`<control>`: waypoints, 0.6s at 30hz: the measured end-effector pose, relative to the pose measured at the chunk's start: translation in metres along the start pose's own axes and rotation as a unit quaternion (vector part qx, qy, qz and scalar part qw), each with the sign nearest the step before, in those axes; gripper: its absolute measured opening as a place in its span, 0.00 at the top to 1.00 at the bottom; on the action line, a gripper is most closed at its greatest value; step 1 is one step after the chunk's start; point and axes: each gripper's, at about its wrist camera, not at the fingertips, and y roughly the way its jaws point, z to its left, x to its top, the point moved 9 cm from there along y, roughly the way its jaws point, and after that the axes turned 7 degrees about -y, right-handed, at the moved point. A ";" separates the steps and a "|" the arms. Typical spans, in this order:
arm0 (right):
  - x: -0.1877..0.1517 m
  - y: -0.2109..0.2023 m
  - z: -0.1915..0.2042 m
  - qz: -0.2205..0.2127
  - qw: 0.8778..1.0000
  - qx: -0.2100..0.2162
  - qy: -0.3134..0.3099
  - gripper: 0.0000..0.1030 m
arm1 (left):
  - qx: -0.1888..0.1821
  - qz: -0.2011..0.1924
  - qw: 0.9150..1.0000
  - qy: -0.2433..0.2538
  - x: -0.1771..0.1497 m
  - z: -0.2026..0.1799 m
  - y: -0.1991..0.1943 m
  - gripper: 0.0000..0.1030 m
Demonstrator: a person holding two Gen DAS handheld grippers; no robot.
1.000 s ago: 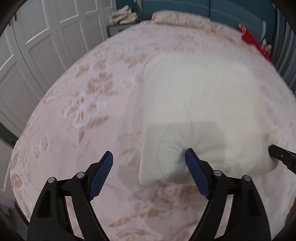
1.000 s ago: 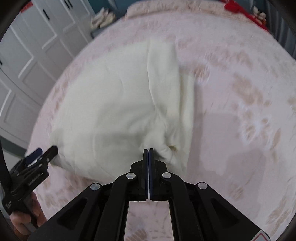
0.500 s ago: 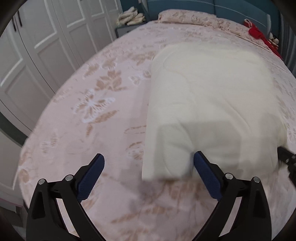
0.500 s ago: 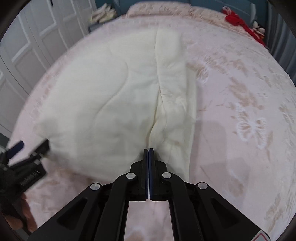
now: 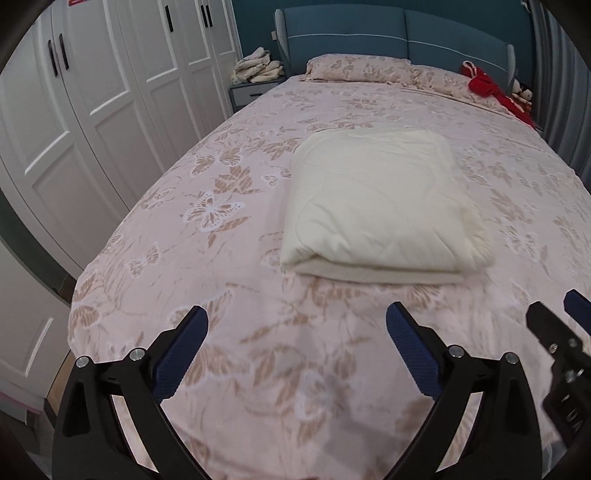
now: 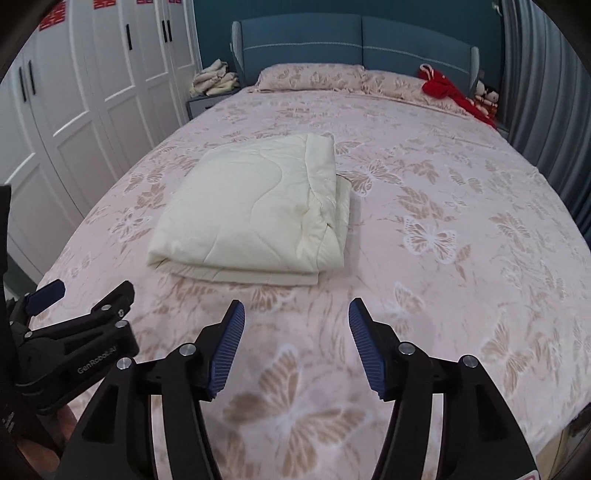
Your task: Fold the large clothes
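A cream quilted blanket [image 5: 376, 206] lies folded into a thick rectangle on the pink butterfly-print bed [image 5: 229, 258]; it also shows in the right wrist view [image 6: 258, 210]. My left gripper [image 5: 297, 334] is open and empty, well short of the blanket's near edge. My right gripper [image 6: 295, 325] is open and empty, also back from the blanket. Each gripper shows at the edge of the other's view: the right one [image 5: 554, 325] and the left one [image 6: 85, 299].
White wardrobe doors [image 5: 92, 92] run along the left. A blue headboard [image 5: 369, 33], pink pillows [image 5: 358, 68], red fabric [image 5: 491, 92] and a nightstand with piled cloth [image 5: 256, 70] are at the far end. A grey curtain [image 6: 546, 92] hangs on the right.
My right gripper opened and let go of the blanket. Both grippers pulled back toward the foot of the bed. The blanket now lies flat and folded.
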 end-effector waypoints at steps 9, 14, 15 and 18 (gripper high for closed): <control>-0.036 -0.039 0.010 -0.008 1.000 -0.007 0.008 0.39 | -0.001 -0.021 1.000 0.009 -0.027 -0.002 -0.046 0.08; -0.048 -0.051 0.015 -0.013 1.000 -0.013 0.004 0.38 | 0.003 -0.021 1.000 0.002 -0.043 0.004 -0.057 0.08; -0.051 -0.052 0.015 -0.013 1.000 -0.014 0.004 0.38 | 0.003 -0.020 1.000 0.000 -0.046 0.005 -0.059 0.08; -0.058 -0.057 0.017 -0.014 1.000 -0.018 0.004 0.38 | 0.009 -0.021 1.000 -0.002 -0.053 0.008 -0.063 0.08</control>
